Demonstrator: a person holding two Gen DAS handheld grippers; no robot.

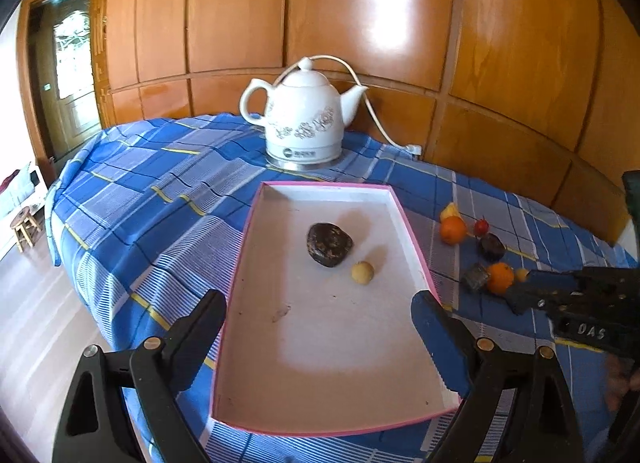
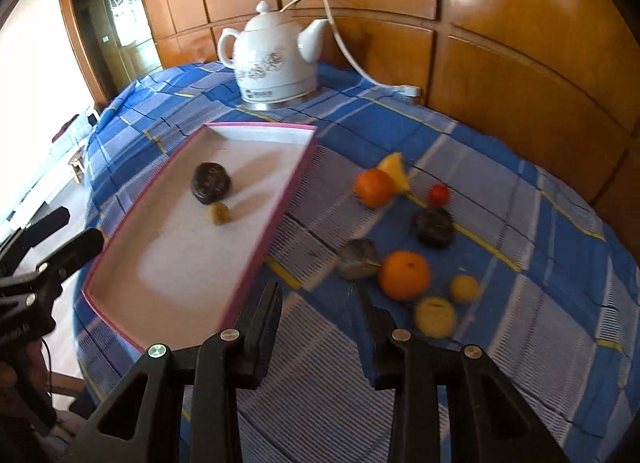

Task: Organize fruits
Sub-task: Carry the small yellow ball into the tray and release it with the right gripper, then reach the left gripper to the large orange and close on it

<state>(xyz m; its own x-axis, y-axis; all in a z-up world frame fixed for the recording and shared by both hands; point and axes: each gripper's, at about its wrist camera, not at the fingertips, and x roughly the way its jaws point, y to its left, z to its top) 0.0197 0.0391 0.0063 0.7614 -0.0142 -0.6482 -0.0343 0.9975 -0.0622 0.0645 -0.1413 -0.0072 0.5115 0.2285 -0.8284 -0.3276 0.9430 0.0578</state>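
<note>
Right tool [image 2: 320,295] hangs slightly open with nothing in it; left tool [image 1: 320,311] gapes wide and empty over the pink-rimmed tray [image 1: 256,247]. A dark lumpy fruit [image 1: 329,244] and small yellow one [image 1: 362,272] sit inside, while oranges [image 2: 404,274] lie beside it on the blue plaid desk [image 2: 520,303], near the white kettle [image 1: 302,119] and wood panelling [image 1: 360,3].

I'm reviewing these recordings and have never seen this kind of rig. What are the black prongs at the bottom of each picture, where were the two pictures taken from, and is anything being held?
No robot here: a person holds a two-finger gripper in each hand, each carrying a wide-angle camera that looks along its fingers. One picture comes from the left gripper, whose jaws stand wide open over the pink-edged tray. The other comes from the right gripper, jaws slightly apart above the blue checked cloth. Neither holds anything.

In the tray lie a dark fruit and a small yellow one. Beside it on the cloth lie two oranges, other small fruits and dark pieces. A white kettle stands behind.
</note>
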